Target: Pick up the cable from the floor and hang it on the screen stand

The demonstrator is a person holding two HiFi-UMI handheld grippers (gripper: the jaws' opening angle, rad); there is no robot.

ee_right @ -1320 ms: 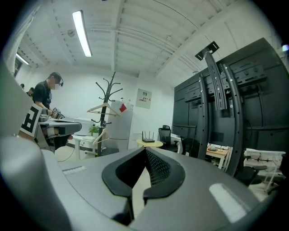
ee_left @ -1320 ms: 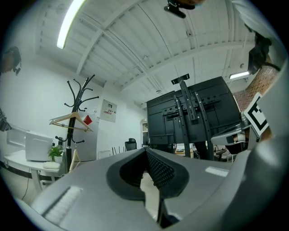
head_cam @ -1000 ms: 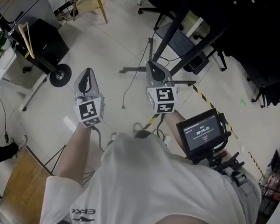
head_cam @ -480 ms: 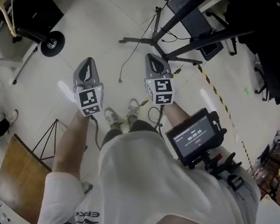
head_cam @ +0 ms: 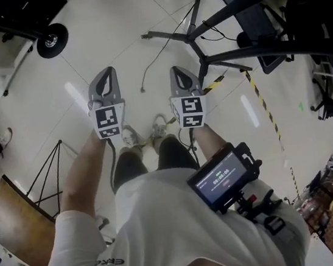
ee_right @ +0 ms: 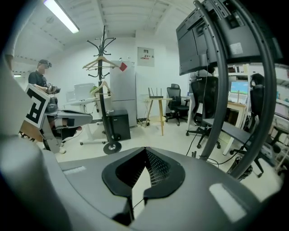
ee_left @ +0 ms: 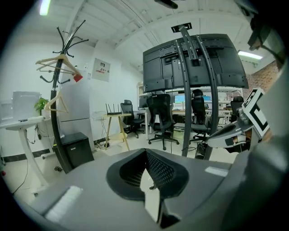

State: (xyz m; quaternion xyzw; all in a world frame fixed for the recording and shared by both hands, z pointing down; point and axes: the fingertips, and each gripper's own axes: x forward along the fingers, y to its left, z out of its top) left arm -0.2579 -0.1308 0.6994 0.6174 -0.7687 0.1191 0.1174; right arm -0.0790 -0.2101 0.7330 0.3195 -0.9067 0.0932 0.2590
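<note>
Left tool (head_cam: 104,81) and right tool (head_cam: 182,79): both sinking side by side toward the floor (head_cam: 38,98). Person: crouching, shoes (head_cam: 131,137) coming into view. Cable (head_cam: 143,89), screen stand (head_cam: 192,33): drawing nearer, sliding up the head view.

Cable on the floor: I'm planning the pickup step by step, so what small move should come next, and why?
Probably open the jaws of the right gripper and lower it toward the cable. Both it and the left gripper have jaws shut on nothing above the floor, and the cable's loose end lies between them in the head view, untouched.
</note>
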